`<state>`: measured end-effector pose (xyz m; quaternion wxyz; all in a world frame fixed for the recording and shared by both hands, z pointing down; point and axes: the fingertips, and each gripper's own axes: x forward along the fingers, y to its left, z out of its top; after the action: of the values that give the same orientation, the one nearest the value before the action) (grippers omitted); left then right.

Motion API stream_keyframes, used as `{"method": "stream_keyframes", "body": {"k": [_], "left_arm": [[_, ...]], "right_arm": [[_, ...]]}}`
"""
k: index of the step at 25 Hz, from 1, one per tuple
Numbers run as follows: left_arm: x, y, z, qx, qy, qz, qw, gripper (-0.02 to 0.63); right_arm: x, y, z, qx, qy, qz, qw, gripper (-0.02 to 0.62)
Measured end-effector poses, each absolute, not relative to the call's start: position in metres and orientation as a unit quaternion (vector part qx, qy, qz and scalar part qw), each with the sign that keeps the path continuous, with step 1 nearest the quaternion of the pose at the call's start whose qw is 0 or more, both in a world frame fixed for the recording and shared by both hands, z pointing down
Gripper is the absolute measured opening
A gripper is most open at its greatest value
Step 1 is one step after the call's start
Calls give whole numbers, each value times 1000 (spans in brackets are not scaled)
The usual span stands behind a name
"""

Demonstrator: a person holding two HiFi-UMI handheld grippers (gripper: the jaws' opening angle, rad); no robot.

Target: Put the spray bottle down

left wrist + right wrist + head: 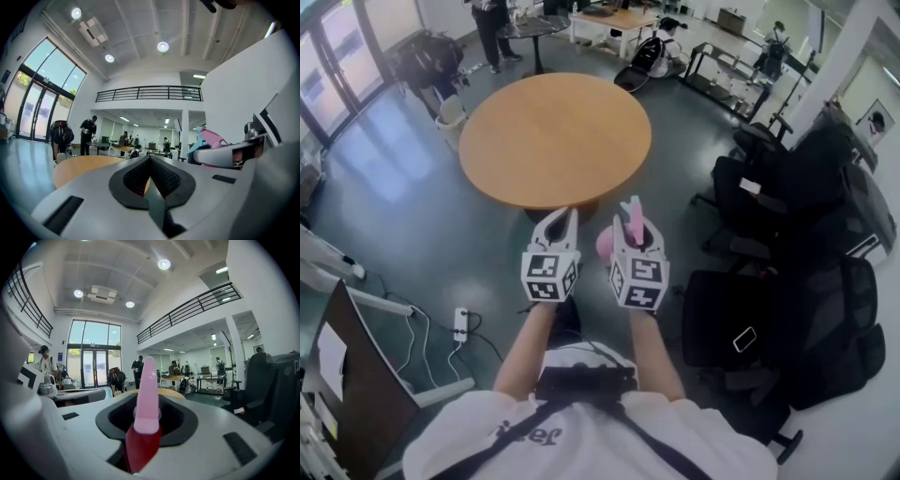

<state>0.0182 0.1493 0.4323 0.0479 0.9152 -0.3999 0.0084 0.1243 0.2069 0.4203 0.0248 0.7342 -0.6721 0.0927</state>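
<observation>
My right gripper (636,225) is shut on a pink spray bottle (625,228), held in the air short of the near edge of the round wooden table (553,141). In the right gripper view the bottle's pink head (147,394) stands upright between the jaws of that gripper (146,425), with a red part below it. The left gripper view shows the bottle (213,140) at the right, its blue trigger pointing left. My left gripper (571,216) hangs just left of the right one, jaws together on nothing (150,164).
Black office chairs (787,319) crowd the right side. A power strip (460,324) and cables lie on the floor at the left, by a desk (356,375). A white bin (450,117) stands left of the table. People stand far behind it.
</observation>
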Motion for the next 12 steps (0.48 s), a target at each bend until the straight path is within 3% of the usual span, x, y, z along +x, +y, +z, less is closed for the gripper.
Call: {"method": "stream_keyframes", "body": {"k": [12], "left_arm": [[5,-58,407,905,-421,-27,45,9]], "right_arm": [[108,-5,395,721,-689,56,38,152]]}}
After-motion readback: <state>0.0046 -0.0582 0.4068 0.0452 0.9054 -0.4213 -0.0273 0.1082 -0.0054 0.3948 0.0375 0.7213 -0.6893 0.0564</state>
